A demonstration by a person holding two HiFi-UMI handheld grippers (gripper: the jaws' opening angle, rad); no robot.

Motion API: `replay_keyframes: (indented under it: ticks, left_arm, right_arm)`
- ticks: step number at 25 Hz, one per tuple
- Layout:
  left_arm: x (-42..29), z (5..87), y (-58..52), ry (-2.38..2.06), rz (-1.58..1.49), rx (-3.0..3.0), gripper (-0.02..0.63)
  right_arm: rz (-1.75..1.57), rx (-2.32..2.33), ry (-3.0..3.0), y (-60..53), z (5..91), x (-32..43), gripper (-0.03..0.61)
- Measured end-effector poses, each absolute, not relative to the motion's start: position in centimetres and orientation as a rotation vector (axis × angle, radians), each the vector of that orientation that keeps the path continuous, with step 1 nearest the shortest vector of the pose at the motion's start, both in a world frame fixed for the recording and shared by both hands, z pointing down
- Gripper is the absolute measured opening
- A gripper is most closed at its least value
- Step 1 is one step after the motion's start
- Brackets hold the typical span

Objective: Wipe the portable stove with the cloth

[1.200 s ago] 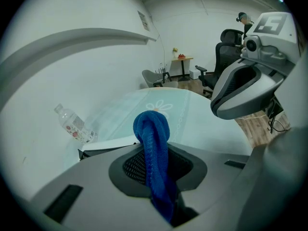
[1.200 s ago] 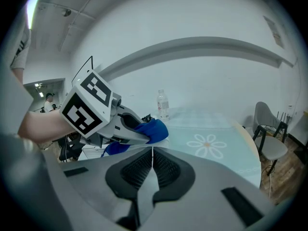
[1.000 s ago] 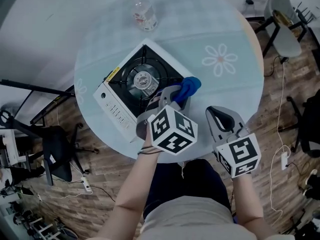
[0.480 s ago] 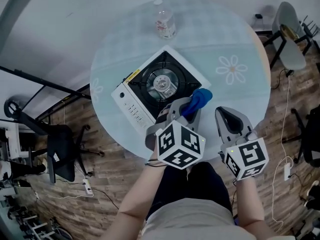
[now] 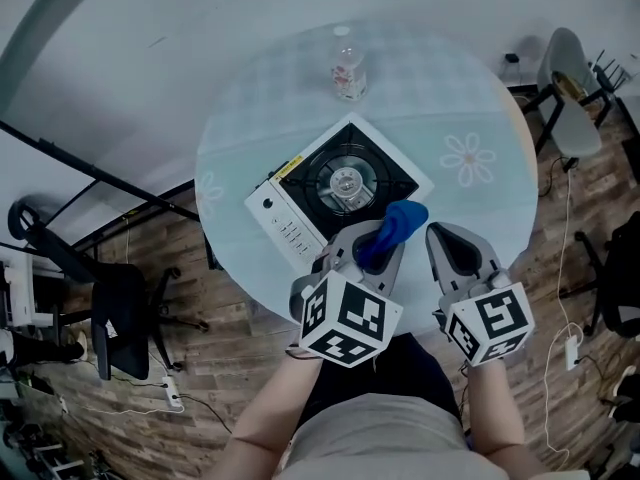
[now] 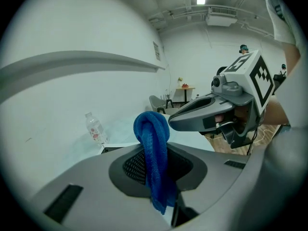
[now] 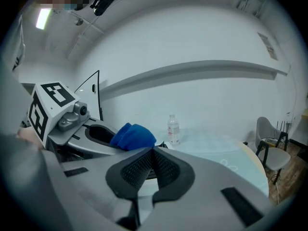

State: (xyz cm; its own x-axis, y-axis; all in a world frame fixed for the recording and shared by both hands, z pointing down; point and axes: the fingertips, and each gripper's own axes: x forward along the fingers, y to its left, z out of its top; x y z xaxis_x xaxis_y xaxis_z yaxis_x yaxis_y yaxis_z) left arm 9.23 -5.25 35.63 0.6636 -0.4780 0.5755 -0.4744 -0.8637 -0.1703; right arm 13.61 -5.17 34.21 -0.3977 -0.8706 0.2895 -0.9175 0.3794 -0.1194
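A white portable stove (image 5: 340,190) with a black top and round burner sits near the middle of the round table. My left gripper (image 5: 378,236) is shut on a blue cloth (image 5: 398,226) (image 6: 153,148), which bunches above the jaws and hangs between them, held above the table near the stove's near right corner. The cloth also shows in the right gripper view (image 7: 132,136). My right gripper (image 5: 450,240) (image 7: 153,153) hovers to the right of the left one, jaws shut with nothing between them.
A clear plastic bottle (image 5: 348,71) (image 6: 96,129) (image 7: 173,129) stands on the far side of the round glass table (image 5: 470,108). Chairs stand at the right (image 5: 572,83) and lower left (image 5: 115,308). Cables lie on the wooden floor (image 5: 560,268).
The head view has shifted, so table and stove sit further right and smaller. Both grippers stay raised near the table's near edge, the left still holding the cloth.
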Motion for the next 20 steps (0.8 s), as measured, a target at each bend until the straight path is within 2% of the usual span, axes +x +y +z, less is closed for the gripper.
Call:
replay_keyframes:
  ticks: [10,20]
  left_arm:
    - [6.3,31.2,-5.1,0.738,-0.752,-2.995,0.083]
    - [2.4,27.9,-6.1,0.844,-0.520,-3.098,0.083]
  right_arm:
    - [0.311,1.661,-2.534,-6.3,28.8,11.4,0.021]
    - [0.288,1.614,-2.662,-5.7,25.0,9.1,0.021]
